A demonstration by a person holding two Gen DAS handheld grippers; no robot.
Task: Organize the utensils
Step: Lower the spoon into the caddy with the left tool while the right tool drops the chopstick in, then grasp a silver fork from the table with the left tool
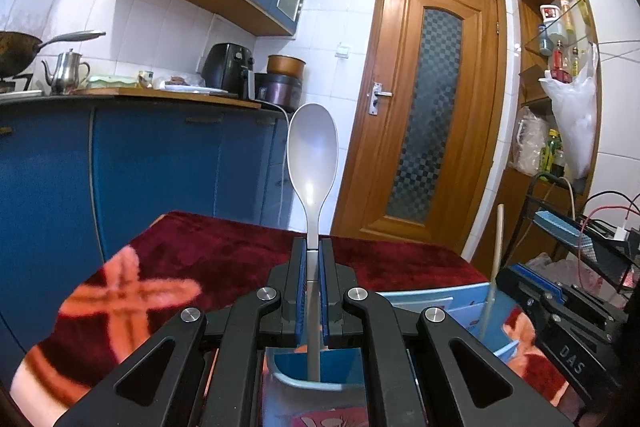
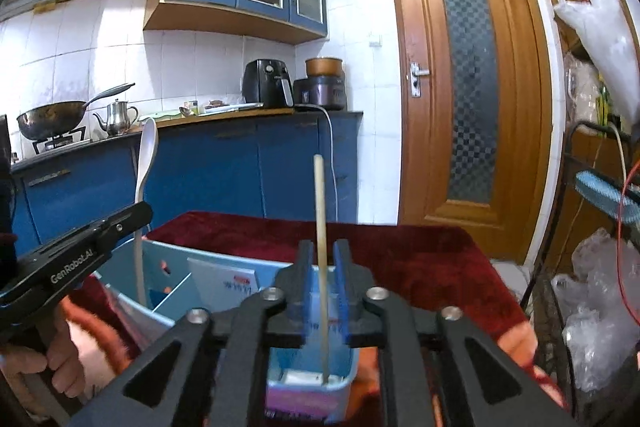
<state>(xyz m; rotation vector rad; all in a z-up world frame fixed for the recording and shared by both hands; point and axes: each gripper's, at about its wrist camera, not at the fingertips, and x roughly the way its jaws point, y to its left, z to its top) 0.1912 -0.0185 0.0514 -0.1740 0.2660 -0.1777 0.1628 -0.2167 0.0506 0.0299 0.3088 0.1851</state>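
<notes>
Nearest me, my left gripper has its fingers clamped on the handle of the pale spoon — it stands upright, bowl above the fingertips, handle end down inside the blue organizer box just below them. My right gripper has its fingers parted; the wooden chopstick stands between them, clear of both pads, with its lower end in a compartment of that box beneath. The box sits on the red-blanketed counter. Beyond the fingertips — blue cabinets and a wooden door.
</notes>
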